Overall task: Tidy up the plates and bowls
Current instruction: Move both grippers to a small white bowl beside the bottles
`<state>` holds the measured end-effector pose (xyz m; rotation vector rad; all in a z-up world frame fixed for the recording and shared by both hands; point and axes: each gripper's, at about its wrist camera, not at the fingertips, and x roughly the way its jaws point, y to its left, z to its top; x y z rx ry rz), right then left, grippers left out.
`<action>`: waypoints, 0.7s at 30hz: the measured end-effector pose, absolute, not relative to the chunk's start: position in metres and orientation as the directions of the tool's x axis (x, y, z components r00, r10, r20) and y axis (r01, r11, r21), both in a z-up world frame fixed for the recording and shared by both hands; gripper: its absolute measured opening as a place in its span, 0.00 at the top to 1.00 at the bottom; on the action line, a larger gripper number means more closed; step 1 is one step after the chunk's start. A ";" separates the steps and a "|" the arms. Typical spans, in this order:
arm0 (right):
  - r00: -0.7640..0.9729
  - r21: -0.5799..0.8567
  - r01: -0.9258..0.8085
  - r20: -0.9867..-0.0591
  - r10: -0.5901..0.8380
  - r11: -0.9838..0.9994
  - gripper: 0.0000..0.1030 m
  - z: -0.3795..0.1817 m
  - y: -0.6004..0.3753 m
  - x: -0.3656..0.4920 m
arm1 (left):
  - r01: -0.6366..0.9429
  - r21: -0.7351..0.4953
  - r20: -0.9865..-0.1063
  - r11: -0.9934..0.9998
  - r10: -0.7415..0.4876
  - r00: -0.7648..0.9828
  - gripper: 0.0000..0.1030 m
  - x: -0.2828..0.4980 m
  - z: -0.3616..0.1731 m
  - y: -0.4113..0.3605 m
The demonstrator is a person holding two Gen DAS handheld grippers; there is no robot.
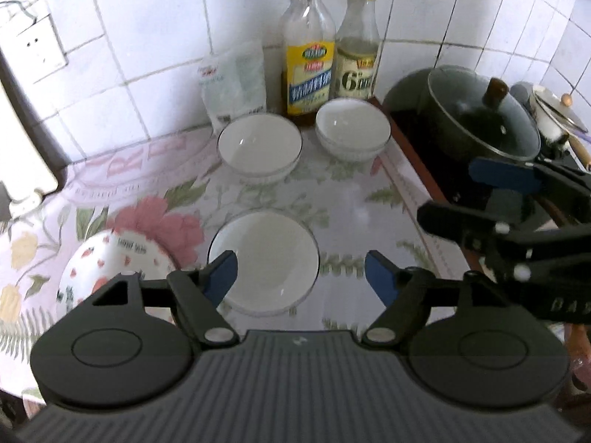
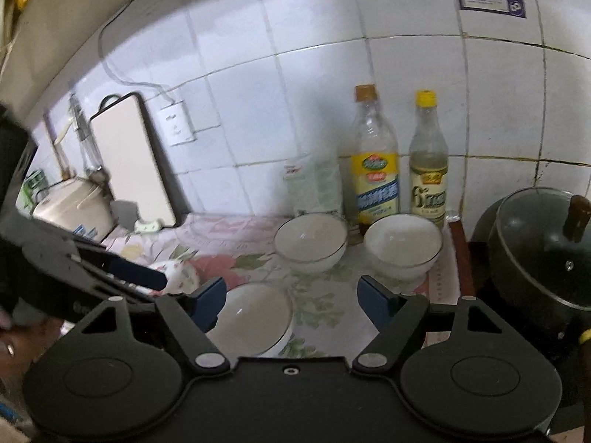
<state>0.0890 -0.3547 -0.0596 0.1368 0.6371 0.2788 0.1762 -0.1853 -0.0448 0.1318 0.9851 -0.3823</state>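
A white bowl (image 1: 264, 262) with a dark rim sits on the flowered cloth (image 1: 351, 203), below and between the fingers of my left gripper (image 1: 301, 277), which is open and holds nothing. To its left lies a strawberry-patterned bowl (image 1: 110, 262). Near the wall are another white bowl (image 1: 260, 147) and a stack of two white bowls (image 1: 352, 129). My right gripper (image 2: 293, 302) is open and empty above the near white bowl (image 2: 255, 317). It also shows at the right in the left wrist view, as right gripper (image 1: 450, 192).
Two bottles (image 1: 308, 55) (image 1: 356, 48) and a clear bag (image 1: 234, 81) stand against the tiled wall. A dark pot with a glass lid (image 1: 480, 118) sits on a cooktop at right. A cutting board (image 2: 133, 162) and a rice cooker (image 2: 74, 206) are at left.
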 end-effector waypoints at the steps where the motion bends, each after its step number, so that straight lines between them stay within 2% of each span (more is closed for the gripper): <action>1: 0.776 0.205 -0.201 -0.563 0.283 0.958 0.20 -0.060 -0.358 0.094 | 0.374 -0.064 -0.829 0.925 -0.258 0.496 0.25 0.182 -0.047 -0.189; 7: 0.796 0.267 -0.106 -0.555 0.242 0.958 0.22 -0.070 -0.386 0.139 | 0.315 -0.157 -0.799 0.936 -0.307 0.517 0.25 0.221 -0.069 -0.205; 11: 0.782 0.314 -0.016 -0.587 0.208 0.949 0.24 -0.090 -0.406 0.175 | 0.275 -0.194 -0.776 0.942 -0.319 0.544 0.28 0.243 -0.091 -0.218; 16: 0.733 0.344 0.140 -0.667 0.137 0.928 0.32 -0.122 -0.430 0.212 | 0.187 -0.296 -0.778 0.937 -0.350 0.522 0.32 0.273 -0.122 -0.234; 18: 0.716 0.342 0.176 -0.688 0.118 0.923 0.36 -0.133 -0.435 0.222 | 0.141 -0.347 -0.776 0.927 -0.368 0.512 0.38 0.283 -0.130 -0.236; 21: 0.696 0.332 0.217 -0.712 0.093 0.918 0.41 -0.148 -0.440 0.234 | 0.056 -0.432 -0.772 0.900 -0.401 0.493 0.41 0.299 -0.141 -0.237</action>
